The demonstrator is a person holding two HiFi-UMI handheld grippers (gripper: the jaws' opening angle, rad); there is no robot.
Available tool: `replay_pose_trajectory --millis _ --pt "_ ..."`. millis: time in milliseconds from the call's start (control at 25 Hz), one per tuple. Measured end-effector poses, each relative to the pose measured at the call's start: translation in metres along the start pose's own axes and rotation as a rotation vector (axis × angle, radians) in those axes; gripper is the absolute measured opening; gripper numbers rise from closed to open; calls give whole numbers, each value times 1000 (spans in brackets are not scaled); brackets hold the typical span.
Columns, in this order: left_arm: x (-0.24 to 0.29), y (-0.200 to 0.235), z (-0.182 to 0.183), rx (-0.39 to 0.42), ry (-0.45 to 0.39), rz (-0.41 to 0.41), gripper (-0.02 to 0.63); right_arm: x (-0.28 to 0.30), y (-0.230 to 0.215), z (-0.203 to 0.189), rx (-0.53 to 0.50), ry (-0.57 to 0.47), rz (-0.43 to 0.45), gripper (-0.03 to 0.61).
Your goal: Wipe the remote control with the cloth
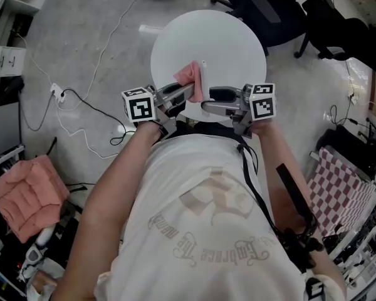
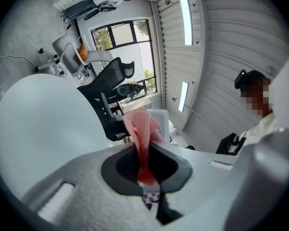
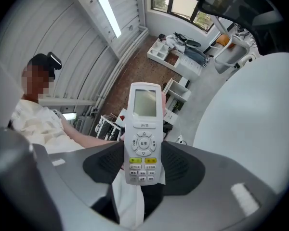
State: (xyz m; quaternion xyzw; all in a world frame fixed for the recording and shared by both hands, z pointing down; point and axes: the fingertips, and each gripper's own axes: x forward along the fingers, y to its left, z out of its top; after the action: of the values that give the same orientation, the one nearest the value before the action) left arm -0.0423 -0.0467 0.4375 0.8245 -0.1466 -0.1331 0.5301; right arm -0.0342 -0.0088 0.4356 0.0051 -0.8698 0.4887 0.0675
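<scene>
left gripper [image 2: 147, 170] — jaws pinched shut on pink cloth [image 2: 142, 134] | right gripper [image 3: 143, 163] — jaws clamped on button end of white remote control [image 3: 143, 134], screen end pointing away | cloth pressed against remote's left side | both held above near edge of round white table [image 1: 229, 39]

Remote control [image 3: 143, 138]: smooth white plastic with a faint sheen; glossy grey display window. Cloth [image 2: 143, 129]: pink woven fabric with an open waffle texture, matt. Left tongs [image 2: 147, 163] and right tongs [image 3: 143, 170]: light grey plastic bodies, finely grained, matt; inner pads [image 3: 183, 165] black with a dotted texture. Worktop [image 1: 207, 42]: white, smooth, matt. Floor [image 1: 94, 36]: grey, smooth, dull.
</scene>
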Motion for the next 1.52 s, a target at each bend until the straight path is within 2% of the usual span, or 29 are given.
replay_pose_trajectory --millis 160,280,480,640,800,920,1080,1280,1400,1520 --pt "4 14 -22 -36 53 45 18 -10 -12 15 48 -62 32 249" --pt "4 23 -30 -60 68 89 18 -10 -28 22 85 -77 23 249" --pt "-11 50 -72 -84 171 250 18 1 -67 8 166 -40 -51 249" --pt "-9 70 -80 -116 154 335 18 0 -115 9 188 15 -184 249" --pt "-20 76 -81 -136 91 392 18 2 -156 -9 166 188 -349 249" --pt "-43 76 -76 -135 34 438 18 2 -182 -26 94 345 -478 249" --pt "-72 75 -72 -141 -43 501 18 5 -205 -37 -33 517 -603 249" --pt "-90 72 -69 -139 -107 530 18 -5 -229 -48 -341 823 -791 249" --pt "-101 66 -72 -129 -110 531 18 4 -230 -49 -535 945 -822 250" --pt "-108 66 -74 -126 -107 545 18 9 -229 -62 -630 1039 -802 252"
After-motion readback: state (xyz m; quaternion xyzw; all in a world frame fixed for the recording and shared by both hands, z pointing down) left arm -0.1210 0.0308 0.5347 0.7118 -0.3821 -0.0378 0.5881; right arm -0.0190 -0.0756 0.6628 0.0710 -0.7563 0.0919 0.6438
